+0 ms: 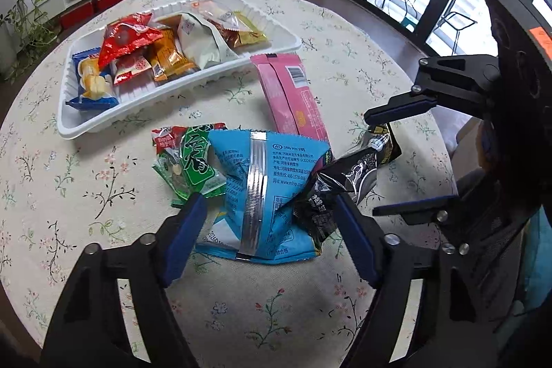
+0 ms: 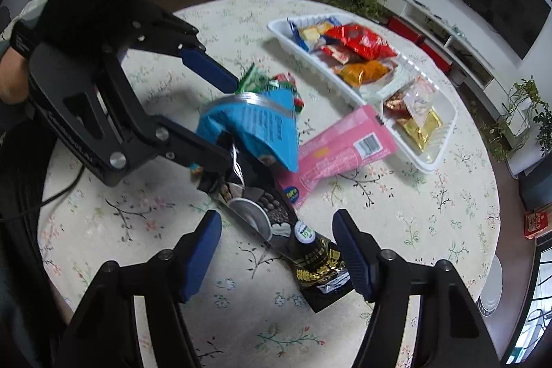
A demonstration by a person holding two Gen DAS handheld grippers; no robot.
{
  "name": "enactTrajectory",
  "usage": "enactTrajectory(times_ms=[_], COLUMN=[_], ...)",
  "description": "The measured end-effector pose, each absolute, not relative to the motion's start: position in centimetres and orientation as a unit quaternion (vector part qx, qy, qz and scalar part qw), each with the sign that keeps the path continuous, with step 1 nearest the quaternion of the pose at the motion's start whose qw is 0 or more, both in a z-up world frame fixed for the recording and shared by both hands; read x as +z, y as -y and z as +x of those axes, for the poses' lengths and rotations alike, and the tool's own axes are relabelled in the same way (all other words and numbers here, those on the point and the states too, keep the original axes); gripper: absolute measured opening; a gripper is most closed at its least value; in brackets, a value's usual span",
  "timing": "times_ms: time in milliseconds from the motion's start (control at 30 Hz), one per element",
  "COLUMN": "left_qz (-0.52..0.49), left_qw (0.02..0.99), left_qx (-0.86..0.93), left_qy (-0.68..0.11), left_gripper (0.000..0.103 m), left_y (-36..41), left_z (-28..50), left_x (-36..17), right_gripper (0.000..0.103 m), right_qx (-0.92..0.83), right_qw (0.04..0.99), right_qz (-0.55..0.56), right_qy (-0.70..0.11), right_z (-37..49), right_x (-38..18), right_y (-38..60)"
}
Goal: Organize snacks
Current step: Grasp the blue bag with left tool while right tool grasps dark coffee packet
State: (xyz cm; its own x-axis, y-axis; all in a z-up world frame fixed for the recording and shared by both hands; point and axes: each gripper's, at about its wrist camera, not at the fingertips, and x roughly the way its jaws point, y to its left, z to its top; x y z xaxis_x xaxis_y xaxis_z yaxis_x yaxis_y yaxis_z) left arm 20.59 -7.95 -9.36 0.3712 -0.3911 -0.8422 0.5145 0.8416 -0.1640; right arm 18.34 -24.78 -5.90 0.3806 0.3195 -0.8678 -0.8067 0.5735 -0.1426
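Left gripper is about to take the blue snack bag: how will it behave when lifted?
The blue bag looks puffed and creased, so probably light and crushable. Its glossy film may slip between the left gripper pads. The black packet overlaps one side and might drag along.

The blue packet (image 1: 262, 195) is glossy plastic film with a shiny, ribbed silver seam down its back. At its three o'clock the black packet (image 1: 348, 181) is crinkled, glossy foil-like film. The pink packet (image 1: 293, 92) at twelve o'clock looks smoother, with a satin sheen. The white tray (image 1: 103, 123) is thin moulded plastic, ribbed along its walls. The tablecloth (image 1: 103, 195) is matt printed cloth.
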Motion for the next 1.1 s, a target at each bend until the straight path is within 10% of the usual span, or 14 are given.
enactTrajectory(times_ms=[633, 1100], left_qz=[0.048, 0.050], left_qw=[0.816, 0.805], left_qx=[-0.283, -0.276], left_qy=[-0.502, -0.522], left_gripper=[0.069, 0.069], left_y=[7.7, 7.9], left_z=[21.4, 22.9], left_x=[-9.5, -10.0], right_gripper=[0.038, 0.040], right_qx=[0.385, 0.378], right_qw=[0.736, 0.746], right_qz=[-0.314, -0.287], right_qy=[-0.460, -0.467], right_z=[17.7, 18.3], right_x=[-8.3, -8.2], right_y=[25.1, 24.6])
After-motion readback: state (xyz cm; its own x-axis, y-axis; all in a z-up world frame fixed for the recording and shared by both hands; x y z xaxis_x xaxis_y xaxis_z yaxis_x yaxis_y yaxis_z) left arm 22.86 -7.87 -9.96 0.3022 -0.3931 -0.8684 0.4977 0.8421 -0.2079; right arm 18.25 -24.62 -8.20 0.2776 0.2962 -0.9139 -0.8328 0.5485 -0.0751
